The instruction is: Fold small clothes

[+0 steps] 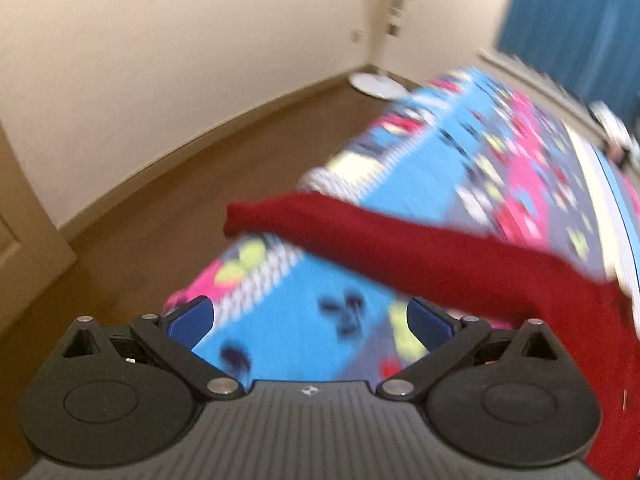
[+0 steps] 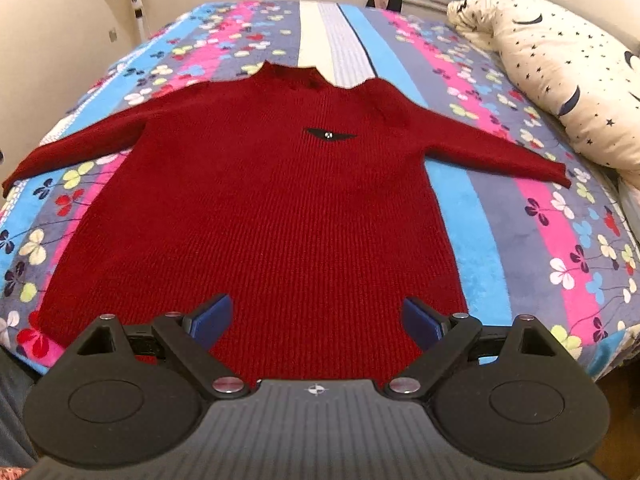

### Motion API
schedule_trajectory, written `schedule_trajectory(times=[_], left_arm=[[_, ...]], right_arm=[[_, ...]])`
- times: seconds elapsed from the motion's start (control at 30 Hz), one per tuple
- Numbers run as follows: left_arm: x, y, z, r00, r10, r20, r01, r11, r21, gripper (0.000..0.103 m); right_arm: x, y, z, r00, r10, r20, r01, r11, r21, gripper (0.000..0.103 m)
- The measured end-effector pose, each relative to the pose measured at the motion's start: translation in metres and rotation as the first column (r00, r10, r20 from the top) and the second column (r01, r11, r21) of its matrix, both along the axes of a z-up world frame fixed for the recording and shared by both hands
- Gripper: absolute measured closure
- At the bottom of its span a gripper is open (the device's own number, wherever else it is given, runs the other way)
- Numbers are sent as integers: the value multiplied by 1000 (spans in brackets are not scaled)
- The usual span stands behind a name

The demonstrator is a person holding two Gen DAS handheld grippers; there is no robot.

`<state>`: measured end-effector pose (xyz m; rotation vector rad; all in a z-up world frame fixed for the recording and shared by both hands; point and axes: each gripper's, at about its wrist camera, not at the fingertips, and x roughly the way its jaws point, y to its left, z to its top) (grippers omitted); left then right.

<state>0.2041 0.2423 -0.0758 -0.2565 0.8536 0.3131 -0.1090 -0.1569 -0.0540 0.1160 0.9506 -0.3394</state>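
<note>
Both views are lit evenly by soft, warm indoor light; no hard shadows or glare are seen. The left wrist view is smeared by strong motion blur, mostly on the bedspread (image 1: pixel 460 152). The right wrist view is sharp. Straight lines are bent toward the dark corners.

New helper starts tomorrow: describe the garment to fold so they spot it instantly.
Find the bed with the striped floral blanket. Spread flat across its middle, sleeves out, lies the red knit sweater. It is the only plain dark-red item, with a small black badge on its chest.
</note>
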Motion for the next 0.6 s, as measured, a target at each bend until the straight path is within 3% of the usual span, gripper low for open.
schedule_trajectory(times=[0.1,0.17,0.23,0.3,0.37,0.47,0.5,0.57,0.6], left_arm=[[49,29,-25,996,86,4,-85,993,-78,0],[77,43,-47,990,138,-27,-140,980,-141,7],[100,48,-65,988,143,-60,-151,974,-168,25],[121,50,-81,986,139,-97,-156,968,-198,29],[130,54,-91,981,159,-110,-182,953,-241,29],[140,58,-105,974,180,-141,-215,928,-305,12],[144,58,-108,972,185,-147,-223,923,-314,7],[151,52,-108,963,215,-161,-254,922,-292,7],[153,48,-104,961,229,-157,-265,926,-267,37]], right_arm=[[15,-1,-5,1000,4,-30,-4,1000,-6,11],[24,-1,-9,999,8,-51,-9,1000,-9,11],[33,-1,-12,997,13,-71,-14,1000,-10,11],[42,-2,-15,996,12,-85,-14,1000,-14,11],[50,-3,-17,995,16,-94,-18,1000,-17,11],[59,-6,-21,993,24,-113,-27,999,-27,11],[63,-7,-24,993,23,-118,-27,999,-27,11],[68,-9,-28,992,20,-128,-23,1000,-19,11],[70,-11,-30,991,20,-132,-22,1000,-12,11]])
